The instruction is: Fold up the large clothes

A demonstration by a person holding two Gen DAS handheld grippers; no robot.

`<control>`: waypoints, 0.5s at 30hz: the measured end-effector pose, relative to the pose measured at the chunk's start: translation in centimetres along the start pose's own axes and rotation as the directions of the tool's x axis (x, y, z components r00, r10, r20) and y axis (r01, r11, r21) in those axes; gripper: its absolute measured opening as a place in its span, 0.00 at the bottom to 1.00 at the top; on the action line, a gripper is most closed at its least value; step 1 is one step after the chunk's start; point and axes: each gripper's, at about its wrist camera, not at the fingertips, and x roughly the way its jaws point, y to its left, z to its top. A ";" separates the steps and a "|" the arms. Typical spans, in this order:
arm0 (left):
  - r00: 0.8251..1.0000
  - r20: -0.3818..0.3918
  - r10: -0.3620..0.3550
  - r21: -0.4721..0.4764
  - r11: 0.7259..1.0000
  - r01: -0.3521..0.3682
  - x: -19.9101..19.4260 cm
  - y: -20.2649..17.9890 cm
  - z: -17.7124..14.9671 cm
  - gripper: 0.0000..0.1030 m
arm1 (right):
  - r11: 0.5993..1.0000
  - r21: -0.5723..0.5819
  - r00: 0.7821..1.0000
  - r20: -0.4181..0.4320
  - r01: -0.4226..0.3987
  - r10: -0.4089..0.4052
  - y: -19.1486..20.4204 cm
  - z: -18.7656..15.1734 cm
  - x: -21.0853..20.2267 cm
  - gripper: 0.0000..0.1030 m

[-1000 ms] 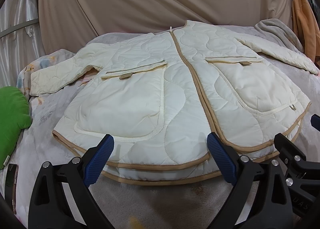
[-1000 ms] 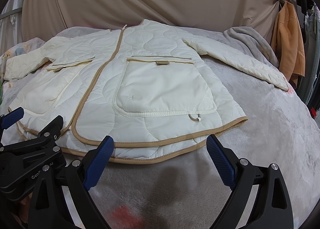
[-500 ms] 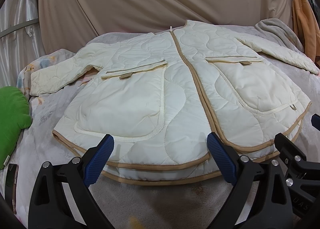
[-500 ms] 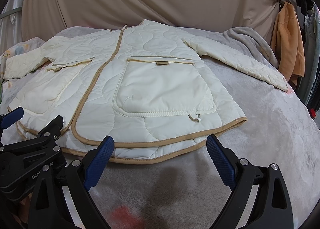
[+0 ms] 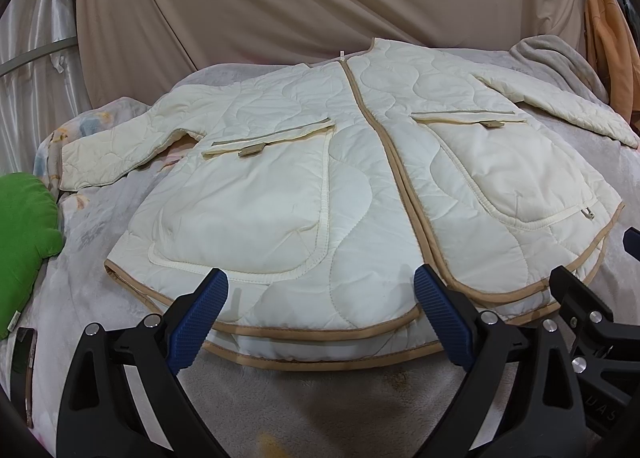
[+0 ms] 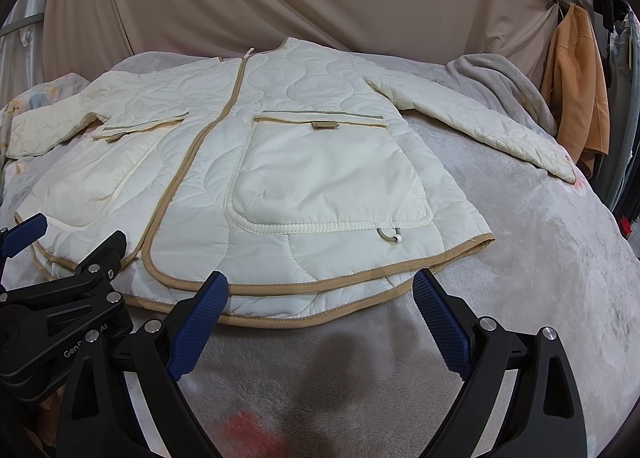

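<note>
While both claws hover unchanged, jacket (image 5: 360, 194) stays flat.

Quilted, faintly sheeny cloth jacket (image 5: 352, 186) on plush matt blanket (image 6: 540, 258).

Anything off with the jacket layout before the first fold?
Nothing damaged or spilled. The cream quilted jacket lies flat, front up and closed, both sleeves spread. One asymmetry: the sleeve by the green cushion lies bent, while the other sleeve runs out straight. Left gripper and right gripper are open near the hem, holding nothing.
</note>
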 end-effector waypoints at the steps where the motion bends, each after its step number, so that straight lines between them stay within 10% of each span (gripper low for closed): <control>1: 1.000 0.000 0.000 0.000 1.000 0.000 0.0 0.0 0.0 0.89 | 1.000 0.000 1.000 0.000 0.000 0.000 0.0 0.0 0.0 0.89; 15: 0.992 0.011 -0.126 -0.127 0.984 0.126 -1.3 4.0 1.1 0.91 | 0.984 0.113 0.985 -0.089 -0.135 0.145 -5.9 2.1 1.0 0.89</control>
